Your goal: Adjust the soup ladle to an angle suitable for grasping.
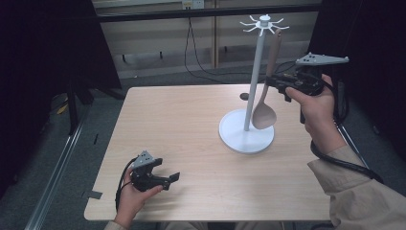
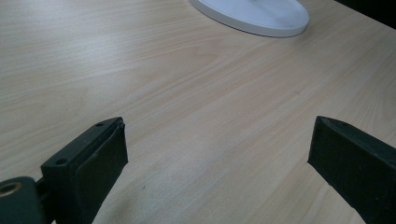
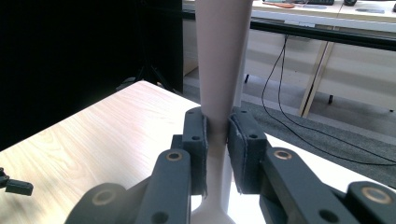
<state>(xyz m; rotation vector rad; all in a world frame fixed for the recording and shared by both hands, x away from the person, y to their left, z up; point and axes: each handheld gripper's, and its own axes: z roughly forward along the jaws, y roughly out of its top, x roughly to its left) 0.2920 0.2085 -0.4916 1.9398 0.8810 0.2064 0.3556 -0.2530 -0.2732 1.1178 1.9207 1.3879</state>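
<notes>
Jaws of the right gripper (image 3: pixel 217 140) pinch the handle of a beige spoon (image 1: pixel 266 103) partway along, bowl hanging below them. The handle's top reaches up to the hooks of the white utensil stand (image 1: pixel 249 86) just ahead of the jaws, probably so it can be hung or lifted off; which, I cannot tell. The left gripper (image 2: pixel 217 149) rests low with jaws spread over bare table (image 2: pixel 187 93), the stand's base ahead of it, seemingly idle.
</notes>
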